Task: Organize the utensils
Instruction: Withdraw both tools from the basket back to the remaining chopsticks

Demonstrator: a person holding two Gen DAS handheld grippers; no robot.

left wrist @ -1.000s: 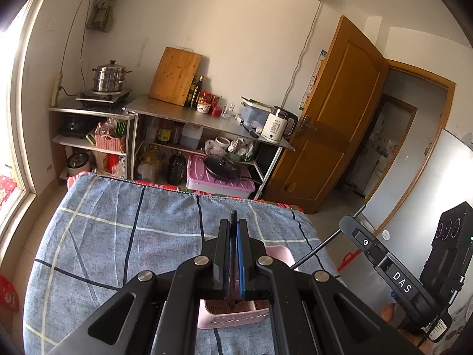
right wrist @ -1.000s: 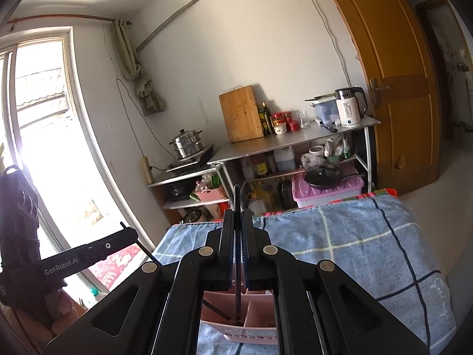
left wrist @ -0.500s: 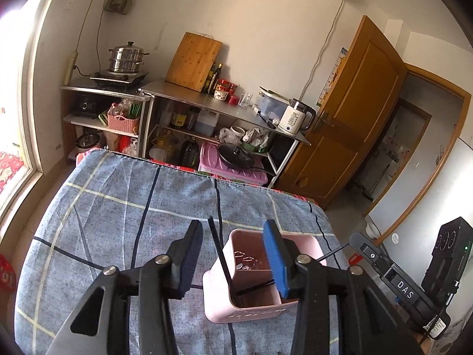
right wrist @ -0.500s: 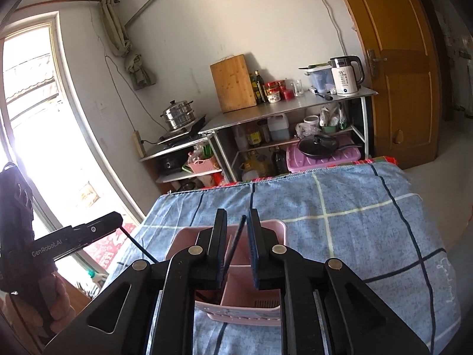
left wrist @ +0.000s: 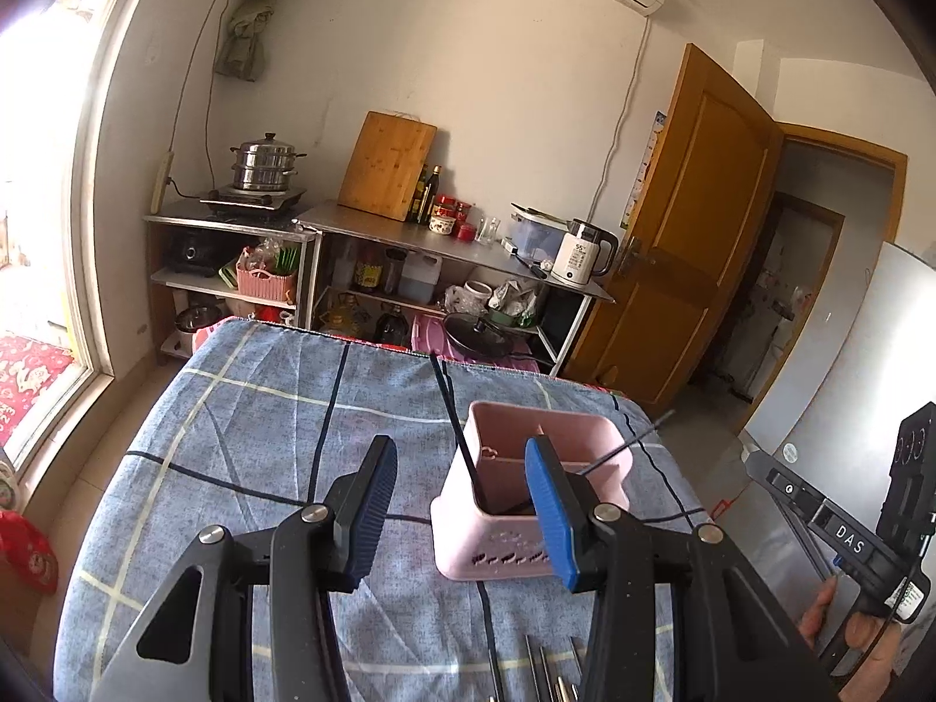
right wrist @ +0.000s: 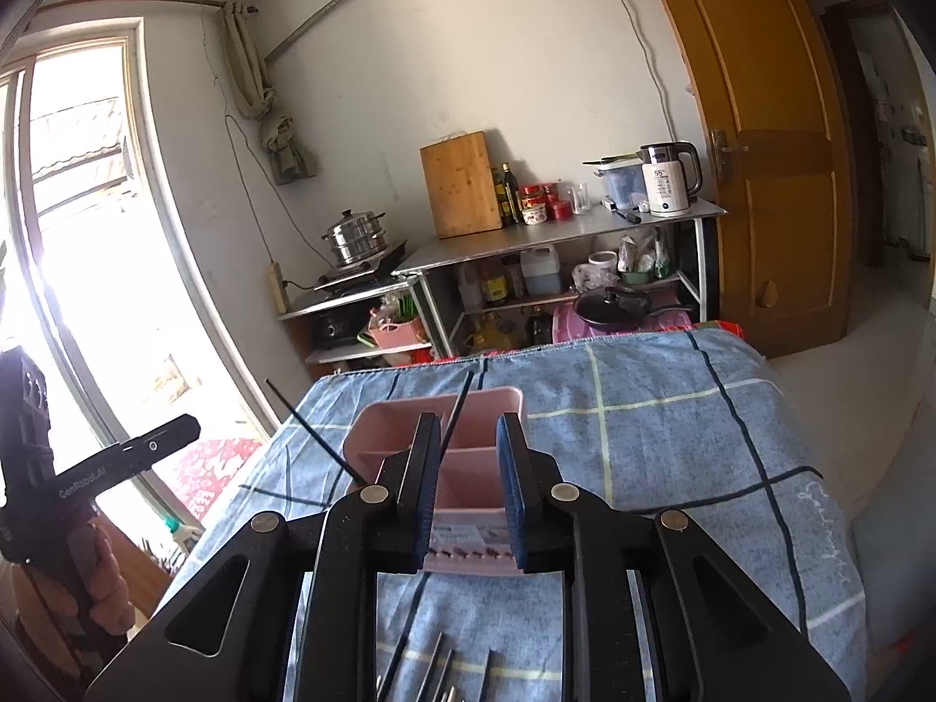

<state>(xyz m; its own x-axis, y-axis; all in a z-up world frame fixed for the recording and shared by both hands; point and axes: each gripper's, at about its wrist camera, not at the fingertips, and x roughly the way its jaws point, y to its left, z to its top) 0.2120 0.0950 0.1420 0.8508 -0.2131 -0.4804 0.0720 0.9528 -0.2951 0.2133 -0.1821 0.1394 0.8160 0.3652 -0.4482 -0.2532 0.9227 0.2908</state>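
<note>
Left gripper (left wrist: 462,506), black w/ blue ribbed pads: jaws about half open, nothing gripped, nothing touching pads. Right gripper (right wrist: 468,488), same build: jaws narrowly apart, just been opening, nothing clamped; thin black chopstick (right wrist: 455,415) shows in the gap but stands further off in the holder, clear of pads.

Pink rectangular plastic utensil holder (left wrist: 529,485) w/ inner divider, upright on blue checked cloth (left wrist: 251,444) covering the table, just ahead of both tools. Two black chopsticks leaning in it: one tilted up-left (left wrist: 453,427), other slanting out over right rim (left wrist: 629,447).

Left wrist view only: right tool's body marked "DAS" (left wrist: 842,532), held in a hand (left wrist: 860,637) at right edge; half-open wooden door (left wrist: 696,245) w/ dark hallway behind. Right wrist view only: bright tall window (right wrist: 88,245), left tool's handle marked "GenRobot.AI" (right wrist: 105,468), person's pink fuzzy sleeve (right wrist: 108,573). Both views: metal utensil handles (right wrist: 444,670) on cloth at bottom edge, nearer than holder; steel shelving w/ wooden cutting board (left wrist: 386,167), steamer pot (left wrist: 266,167), white kettle (left wrist: 582,251).

Vs 1 s ago: both jaws then shut on a chopstick apiece over holder; now released, sticks resting in holder, both tools pulled back, holder fully visible ahead.
</note>
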